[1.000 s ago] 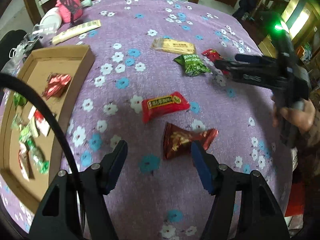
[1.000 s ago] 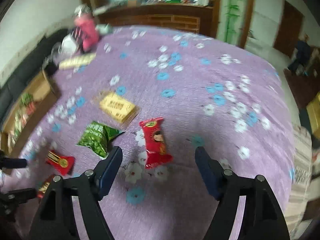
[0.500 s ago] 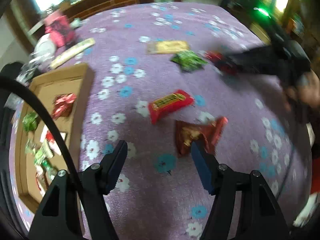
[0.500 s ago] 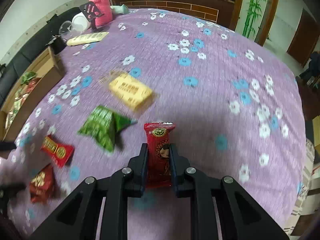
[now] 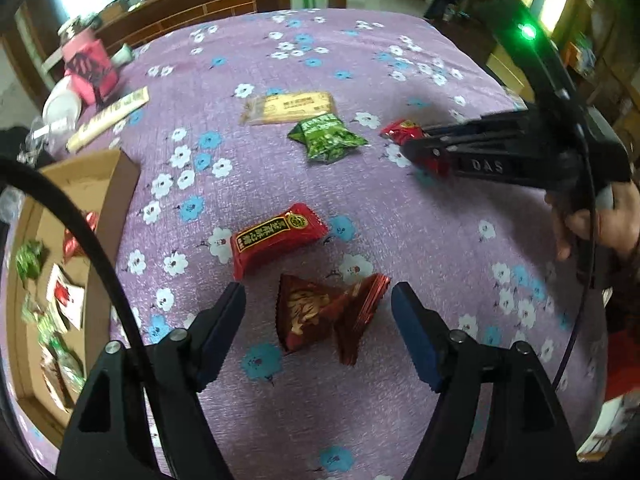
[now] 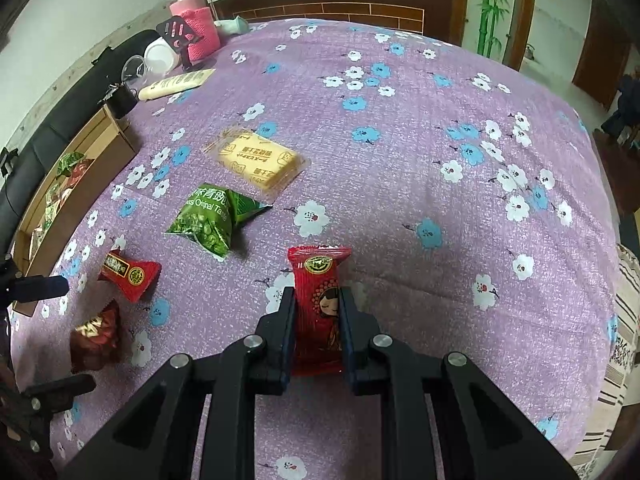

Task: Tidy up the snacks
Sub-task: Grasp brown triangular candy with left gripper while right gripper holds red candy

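Right gripper [image 6: 316, 320]: a second ago wide over the bench, now clamped on red doll-print snack [image 6: 319, 300], ready for the box. Left gripper [image 5: 318, 316]: fingers opening, dark-red snack [image 5: 320, 316] lying unpinched between them

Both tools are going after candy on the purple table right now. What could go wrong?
The right tool is shut on only the lower part of the red girl packet, so the slippery wrapper might slide out on the way to the cardboard box.

The left tool is opening around the dark red packet, which lies crumpled and folded; the fingers might pinch just a flap.

The bright red packet lies just beyond it and could get bumped.
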`<action>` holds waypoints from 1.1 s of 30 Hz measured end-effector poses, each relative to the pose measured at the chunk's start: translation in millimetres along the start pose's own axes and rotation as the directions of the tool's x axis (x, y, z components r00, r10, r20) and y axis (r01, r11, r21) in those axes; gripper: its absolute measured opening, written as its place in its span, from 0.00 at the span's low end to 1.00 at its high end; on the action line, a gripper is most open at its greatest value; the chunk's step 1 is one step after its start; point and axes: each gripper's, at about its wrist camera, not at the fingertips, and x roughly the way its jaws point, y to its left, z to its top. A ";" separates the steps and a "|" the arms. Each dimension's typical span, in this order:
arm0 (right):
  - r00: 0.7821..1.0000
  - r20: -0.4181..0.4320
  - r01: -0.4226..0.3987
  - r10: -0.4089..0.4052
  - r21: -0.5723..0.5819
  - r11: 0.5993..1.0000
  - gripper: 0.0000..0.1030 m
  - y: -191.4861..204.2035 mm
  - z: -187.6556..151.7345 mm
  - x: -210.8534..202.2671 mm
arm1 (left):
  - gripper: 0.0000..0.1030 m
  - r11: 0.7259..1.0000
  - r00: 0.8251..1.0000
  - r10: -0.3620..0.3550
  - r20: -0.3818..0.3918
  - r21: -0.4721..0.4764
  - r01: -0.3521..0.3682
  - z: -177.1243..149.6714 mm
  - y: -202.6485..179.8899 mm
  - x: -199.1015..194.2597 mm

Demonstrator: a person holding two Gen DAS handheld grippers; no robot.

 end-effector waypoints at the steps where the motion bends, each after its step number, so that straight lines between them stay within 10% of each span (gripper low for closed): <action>1: 1.000 -0.001 -0.001 0.001 0.002 1.000 0.19 -0.4 -0.4 -0.6 | 0.75 1.000 1.000 0.005 -0.003 -0.021 -0.005 0.3 3.0 2.0; 9: 1.000 0.011 -0.003 0.003 0.004 1.000 0.19 -0.3 -1.1 -0.6 | 0.76 0.995 0.999 -0.014 -0.046 -0.100 0.010 -3.2 9.6 24.2; 21: 0.998 0.070 0.000 -0.003 0.047 0.999 0.19 0.2 -10.0 -4.1 | 0.31 0.982 0.999 -0.033 0.012 -0.188 0.034 -10.5 25.9 24.6; 33: 0.998 0.057 0.028 -0.031 0.066 0.997 0.19 15.4 -33.8 -16.8 | 0.30 0.967 0.996 -0.073 0.041 -0.243 0.081 -27.1 38.3 14.9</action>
